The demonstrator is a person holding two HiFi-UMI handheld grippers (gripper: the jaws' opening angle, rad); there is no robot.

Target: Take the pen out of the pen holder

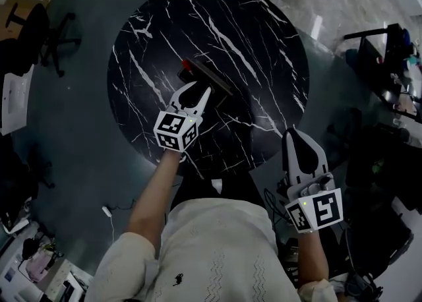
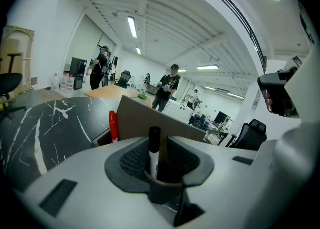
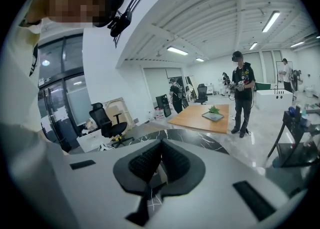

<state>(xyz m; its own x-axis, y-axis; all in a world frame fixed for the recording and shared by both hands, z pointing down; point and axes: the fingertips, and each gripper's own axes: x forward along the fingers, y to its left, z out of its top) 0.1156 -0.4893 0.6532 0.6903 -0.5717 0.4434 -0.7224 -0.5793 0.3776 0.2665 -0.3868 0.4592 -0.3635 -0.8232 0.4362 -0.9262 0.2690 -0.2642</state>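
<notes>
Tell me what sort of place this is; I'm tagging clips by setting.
Probably an open-plan office or lab: a swivel chair, a wooden desk, a monitor and ceiling strip lights, with people standing about.

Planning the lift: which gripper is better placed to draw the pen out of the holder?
Left. The left gripper is at the pen holder with the black-capped pen between its jaws; the right gripper is shut, empty, off by the table edge.
</notes>
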